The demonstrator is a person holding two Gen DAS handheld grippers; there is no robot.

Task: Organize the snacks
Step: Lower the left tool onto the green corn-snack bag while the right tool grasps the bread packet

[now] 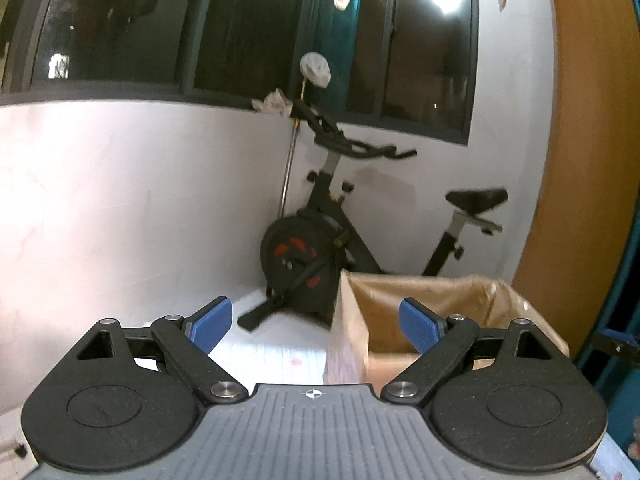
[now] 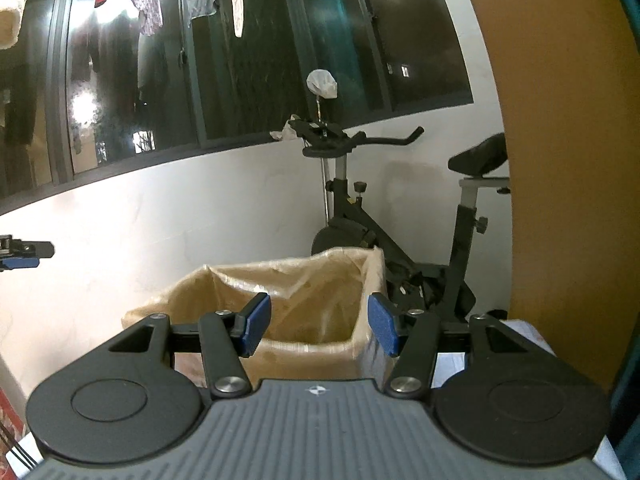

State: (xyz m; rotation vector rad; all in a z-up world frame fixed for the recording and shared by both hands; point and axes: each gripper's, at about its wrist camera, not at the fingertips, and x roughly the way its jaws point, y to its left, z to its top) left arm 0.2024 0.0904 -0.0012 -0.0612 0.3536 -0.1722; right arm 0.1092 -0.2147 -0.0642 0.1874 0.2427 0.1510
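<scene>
Two wrist cameras look forward across a pale surface (image 1: 272, 354) toward an open brown cardboard box lined with clear plastic film (image 2: 304, 304). The box stands at the far edge, its top open and facing up, likely so snacks can be dropped in from above. No snack packets can be made out in either view; the inside of the box looks empty as far as can be seen.

The left gripper (image 1: 316, 320) has its blue-padded fingers (image 1: 212, 322) spread wide with nothing between them. It is aimed slightly left of the box, so only the box's near left corner sits between its fingers.

The right gripper (image 2: 318, 328) has its fingers (image 2: 256, 328) at a medium gap, also empty, framing the box's open mouth straight ahead.

Behind the box, a black exercise bike (image 1: 320, 240) stands against a white wall under dark windows. A curved wooden panel (image 2: 560, 160) rises on the right.
</scene>
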